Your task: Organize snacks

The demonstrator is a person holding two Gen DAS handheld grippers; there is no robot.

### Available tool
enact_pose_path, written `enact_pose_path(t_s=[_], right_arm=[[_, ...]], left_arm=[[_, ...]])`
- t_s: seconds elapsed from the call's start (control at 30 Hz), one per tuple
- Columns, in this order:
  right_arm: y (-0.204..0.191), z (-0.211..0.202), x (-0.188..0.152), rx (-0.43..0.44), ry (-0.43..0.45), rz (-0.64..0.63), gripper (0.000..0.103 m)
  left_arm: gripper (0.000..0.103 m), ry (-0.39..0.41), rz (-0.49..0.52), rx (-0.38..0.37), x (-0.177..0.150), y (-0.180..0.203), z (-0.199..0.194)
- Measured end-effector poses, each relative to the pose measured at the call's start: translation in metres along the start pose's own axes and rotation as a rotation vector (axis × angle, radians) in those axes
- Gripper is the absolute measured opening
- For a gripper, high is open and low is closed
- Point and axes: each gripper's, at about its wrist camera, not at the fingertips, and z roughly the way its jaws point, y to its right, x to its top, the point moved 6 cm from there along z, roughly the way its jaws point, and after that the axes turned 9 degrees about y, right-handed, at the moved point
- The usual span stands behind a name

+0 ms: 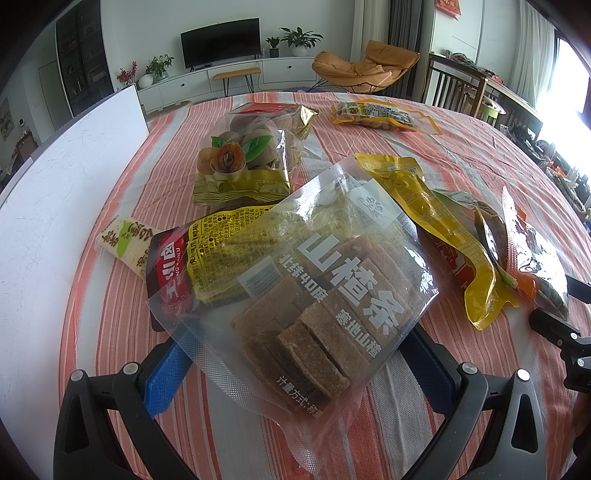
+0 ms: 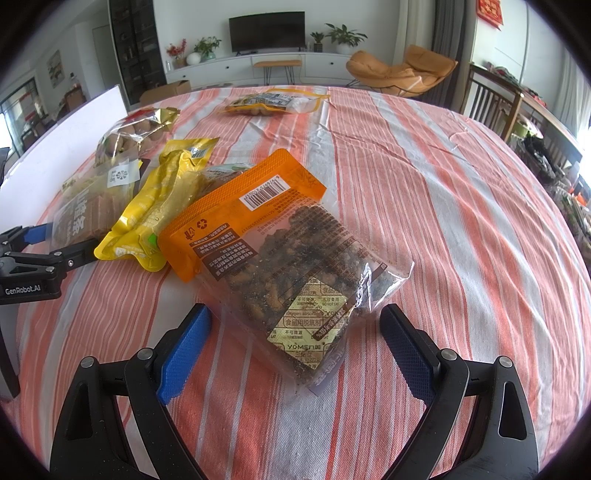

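Now both claws gape: left claw (image 1: 295, 363) straddles the hawthorn-strip bag (image 1: 314, 280), right claw (image 2: 295, 347) the orange nut pouch (image 2: 280, 258).

A bench covered by an orange-and-white striped cloth (image 2: 424, 177) fills the foreground. A white board (image 1: 66, 177) stands along its left edge. Beyond it lies a living room: a dark television (image 2: 266, 31) sits on a long white cabinet (image 2: 258, 68), with potted plants (image 2: 345, 37) and red flowers (image 2: 176, 50) beside it. A small wooden stool (image 2: 277, 68) stands in front. An orange lounge chair (image 2: 402, 72) sits to the right, near a wooden chair (image 2: 495, 99) and a bright window (image 1: 569, 81).
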Motion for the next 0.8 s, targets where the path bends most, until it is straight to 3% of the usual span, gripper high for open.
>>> enact_pose_path(t_s=[0.23, 0.43, 0.5, 0.63, 0.73, 0.8], right_arm=[[0.0, 0.0, 0.0, 0.0, 0.0, 0.0, 0.095], [0.0, 0.0, 0.0, 0.0, 0.0, 0.0, 0.095], [0.0, 0.0, 0.0, 0.0, 0.0, 0.0, 0.095], [0.0, 0.0, 0.0, 0.0, 0.0, 0.0, 0.095], [0.0, 0.0, 0.0, 0.0, 0.0, 0.0, 0.095], [0.0, 0.0, 0.0, 0.0, 0.0, 0.0, 0.095]], left_arm=[[0.103, -0.01, 0.001, -0.003, 0.0, 0.0, 0.0], [0.103, -0.269, 0.066, -0.056, -0.034, -0.01, -0.034], [0.103, -0.27, 0.064, -0.072, -0.033, -0.019, -0.048], [0.103, -0.141, 0.061, -0.044, 0.034, -0.044, -0.061], [0.103, -0.1, 0.033, -0.066, 0.093, -0.054, -0.033], [0.103, -0.118, 0.038, -0.053, 0.118, -0.054, 0.0]])
